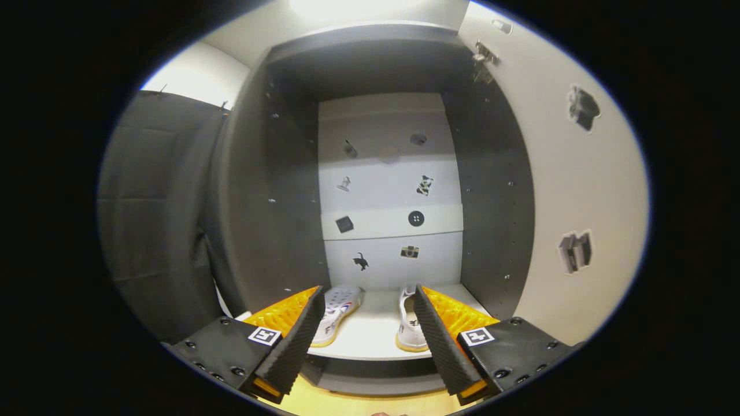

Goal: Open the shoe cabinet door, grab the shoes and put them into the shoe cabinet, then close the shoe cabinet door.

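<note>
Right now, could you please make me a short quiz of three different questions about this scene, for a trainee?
1. True or false: the cabinet door is open.
2. Where do the two shoes stand? A) on the floor B) on the cabinet's bottom shelf C) in the claw
3. Fill in: the claw is ____, holding nothing.

Key: 1 true. 2 B; the left shoe and the right shoe sit beyond the fingers. 3 open.

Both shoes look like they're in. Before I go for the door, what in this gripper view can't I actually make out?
- Left shoe: near end hidden behind the left finger.
- Right shoe: one side hidden behind the right finger.
- Open door: outer edge cut off, no handle seen.
- Gripper: open, holding nothing.
</note>
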The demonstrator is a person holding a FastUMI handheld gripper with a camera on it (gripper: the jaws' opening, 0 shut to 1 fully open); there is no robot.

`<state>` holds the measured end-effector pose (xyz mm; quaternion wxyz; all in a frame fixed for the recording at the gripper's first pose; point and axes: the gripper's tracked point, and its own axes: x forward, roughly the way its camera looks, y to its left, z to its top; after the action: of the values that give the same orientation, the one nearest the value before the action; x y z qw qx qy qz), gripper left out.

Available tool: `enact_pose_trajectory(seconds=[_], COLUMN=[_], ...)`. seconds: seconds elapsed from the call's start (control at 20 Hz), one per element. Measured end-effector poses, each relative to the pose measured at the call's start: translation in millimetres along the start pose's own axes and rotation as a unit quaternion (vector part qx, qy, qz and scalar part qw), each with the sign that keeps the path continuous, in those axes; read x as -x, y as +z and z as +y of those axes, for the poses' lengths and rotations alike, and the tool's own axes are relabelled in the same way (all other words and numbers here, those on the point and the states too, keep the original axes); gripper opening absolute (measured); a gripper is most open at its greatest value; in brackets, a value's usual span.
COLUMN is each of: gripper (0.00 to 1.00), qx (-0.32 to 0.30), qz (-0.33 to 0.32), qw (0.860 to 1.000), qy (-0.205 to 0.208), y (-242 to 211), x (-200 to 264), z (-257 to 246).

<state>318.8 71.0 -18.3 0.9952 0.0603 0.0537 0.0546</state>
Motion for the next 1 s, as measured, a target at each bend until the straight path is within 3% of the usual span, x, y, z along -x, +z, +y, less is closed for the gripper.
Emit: enact_pose_trajectory(seconds=[0.2,0.6,1.0], gripper=[0.98,0.98,0.98], qx=[0.043,0.047,0.072], qz=[-0.041,-0.015,0.003], qw=[0.998,0.998,0.997], qy=[-0.011,0.04,0.031], y=[22,17,-7], x=[74,226,335], z=[4,20,-39])
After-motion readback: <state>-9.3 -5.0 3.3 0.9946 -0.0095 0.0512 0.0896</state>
